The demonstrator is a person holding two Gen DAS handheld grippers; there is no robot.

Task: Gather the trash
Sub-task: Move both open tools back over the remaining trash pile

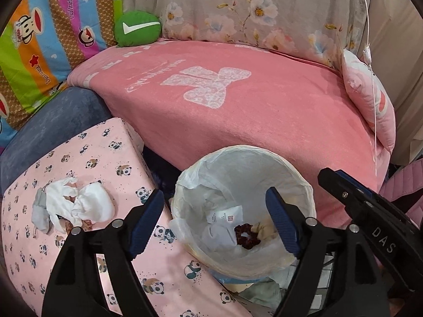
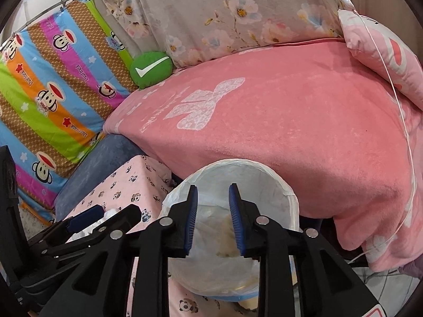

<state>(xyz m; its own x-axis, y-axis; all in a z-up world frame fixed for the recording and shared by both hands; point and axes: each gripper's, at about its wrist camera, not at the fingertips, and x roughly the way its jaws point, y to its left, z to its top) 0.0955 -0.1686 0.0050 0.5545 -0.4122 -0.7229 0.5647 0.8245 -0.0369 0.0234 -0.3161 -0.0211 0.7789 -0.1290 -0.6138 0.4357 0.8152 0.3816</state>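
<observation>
A round trash bin (image 1: 298,182) lined with a white plastic bag stands beside the bed; it also shows in the right wrist view (image 2: 267,182). Inside lie white paper scraps (image 1: 224,215) and a dark red scrunchie (image 1: 247,236). A heap of crumpled white tissues and cloth (image 1: 76,204) lies on the panda-print box (image 1: 105,155), left of the bin. My left gripper (image 1: 214,211) is open and empty, over the bin's near left rim. My right gripper (image 2: 212,220) is open and empty above the bin mouth. The left gripper shows at the lower left of the right wrist view (image 2: 87,222).
A bed with a pink blanket (image 1: 264,111) fills the space behind the bin. A green round cushion (image 1: 137,27), a striped monkey-print quilt (image 1: 39,52), a floral cover (image 1: 251,8) and a pink pillow (image 1: 370,100) lie at the back. A thin white cord (image 1: 372,79) hangs at the right.
</observation>
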